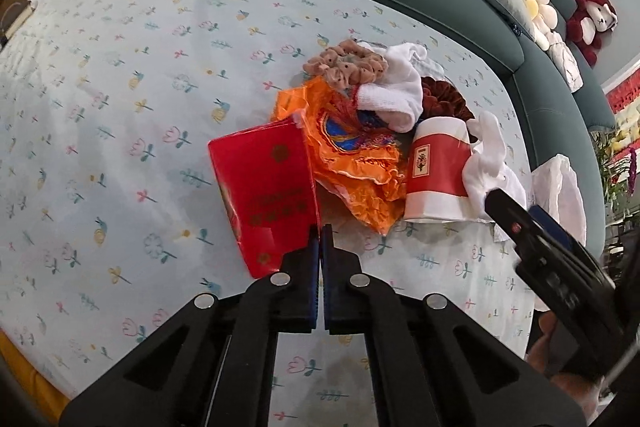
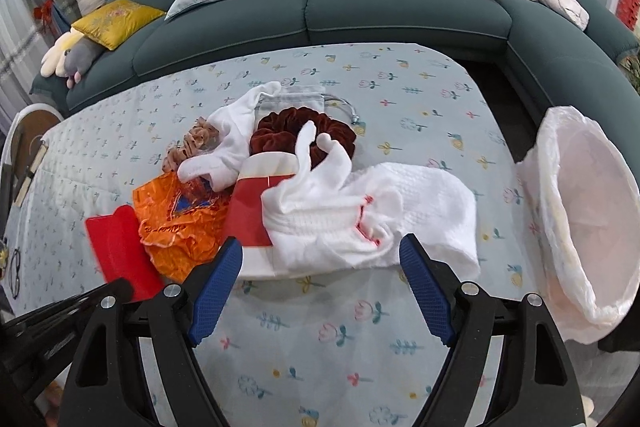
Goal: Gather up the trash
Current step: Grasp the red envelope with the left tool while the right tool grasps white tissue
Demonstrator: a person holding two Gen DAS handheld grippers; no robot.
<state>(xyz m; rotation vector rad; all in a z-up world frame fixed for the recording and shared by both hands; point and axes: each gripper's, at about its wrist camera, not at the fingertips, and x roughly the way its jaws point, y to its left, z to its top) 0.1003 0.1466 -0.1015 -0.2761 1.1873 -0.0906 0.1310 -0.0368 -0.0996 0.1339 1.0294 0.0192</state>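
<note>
Left wrist view: left tongs [image 1: 321,231] closed tight, blue pads [image 1: 314,267] pressed together at the near right edge of the red packet [image 1: 264,195]; cannot tell whether that edge is pinched between them. Red packet lying flat on the flower-print cloth of the bench [image 1: 120,107], with a crumpled orange wrapper [image 1: 360,167] touching its right side. Right of the wrapper, a red-and-white paper cup [image 1: 438,179] on its side, white cloth [image 1: 492,163] against it. Behind these, a white sock [image 1: 400,91], a tan scrunchie [image 1: 344,65] and a dark red scrunchie [image 1: 444,99] in 1 heap. Right tongs [image 1: 504,203] seen at the right edge, near the white cloth. White bag [image 1: 564,187] at the far right edge of the bench. Right wrist view: right tongs [image 2: 320,255] spread wide, 2 blue pads [image 2: 216,287] apart with nothing between them, just short of the white cloth [image 2: 380,211] and the paper cup [image 2: 250,215]. Orange wrapper [image 2: 180,227] and red packet [image 2: 120,247] left of the cup. Open white bag [image 2: 592,211] at the right, apart from the heap. Dark green sofa [image 2: 360,7] behind the bench.
</note>
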